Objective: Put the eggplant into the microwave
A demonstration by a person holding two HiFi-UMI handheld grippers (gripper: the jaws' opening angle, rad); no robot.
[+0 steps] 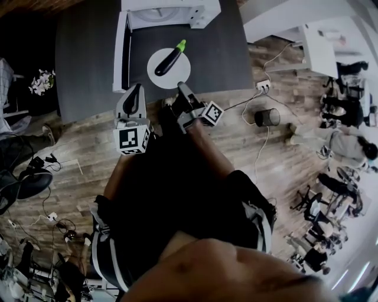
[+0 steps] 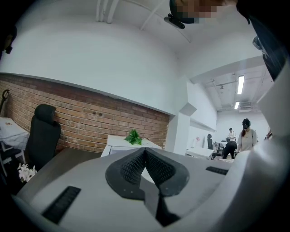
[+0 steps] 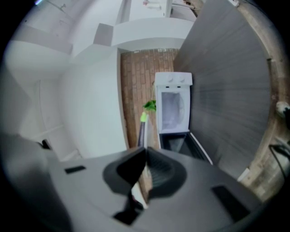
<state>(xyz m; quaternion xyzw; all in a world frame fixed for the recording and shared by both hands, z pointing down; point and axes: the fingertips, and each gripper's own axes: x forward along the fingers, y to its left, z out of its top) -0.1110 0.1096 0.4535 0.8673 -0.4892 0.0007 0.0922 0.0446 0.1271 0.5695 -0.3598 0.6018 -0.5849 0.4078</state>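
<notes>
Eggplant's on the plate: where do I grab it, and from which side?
Grip the eggplant across its dark body near the middle, not the thin green stem end. It lies flat and diagonal on the plate, stem toward the microwave, so I'd come from the near table edge with the right gripper, its shut jaws opened first.

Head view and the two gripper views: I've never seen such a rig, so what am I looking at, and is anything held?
No robot here: a person holds tongs in each hand. The head view looks down from a camera on their head at the left tongs, the right tongs and a dark table. On it stand a white microwave, door open, and a plate bearing the eggplant. The other two pictures come from cameras riding on each pair of tongs. Both pairs are shut, holding nothing.
</notes>
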